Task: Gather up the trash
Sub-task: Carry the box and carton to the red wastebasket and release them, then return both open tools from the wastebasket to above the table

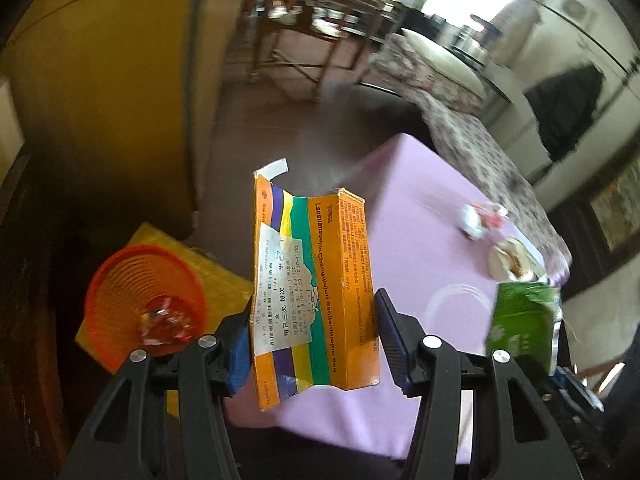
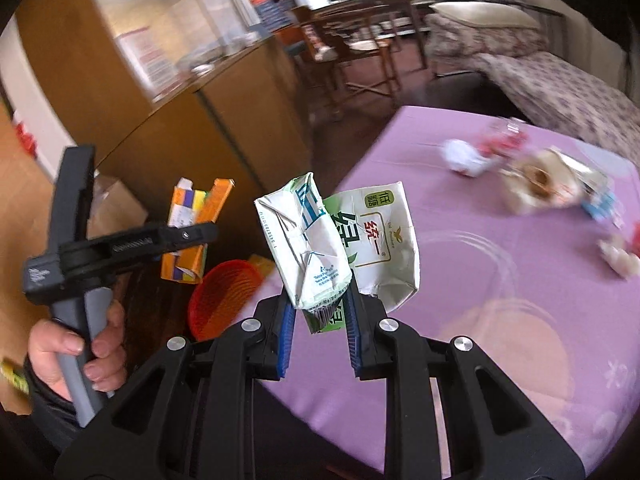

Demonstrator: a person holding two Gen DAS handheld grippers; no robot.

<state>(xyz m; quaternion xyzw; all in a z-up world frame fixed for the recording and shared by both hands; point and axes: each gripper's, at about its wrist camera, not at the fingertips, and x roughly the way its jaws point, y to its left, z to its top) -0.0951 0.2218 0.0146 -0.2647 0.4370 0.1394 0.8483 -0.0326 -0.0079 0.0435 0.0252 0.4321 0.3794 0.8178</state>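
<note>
A lilac cloth covers the table [image 2: 500,280], with a wooden cabinet [image 2: 224,120], chairs [image 2: 360,48] and a floral-covered bed [image 2: 560,76] beyond. Loose trash [image 2: 540,180] lies blurred at the table's far side. The left gripper [image 1: 312,344] is clamped on an orange box [image 1: 312,280], held off the table's edge near an orange basket [image 1: 146,300]. The right gripper [image 2: 318,312] is clamped on a crushed carton [image 2: 340,240] above the table's edge. Only the right view shows the person's left hand [image 2: 80,344]; only the left view shows wrappers [image 1: 166,322] inside the basket.
</note>
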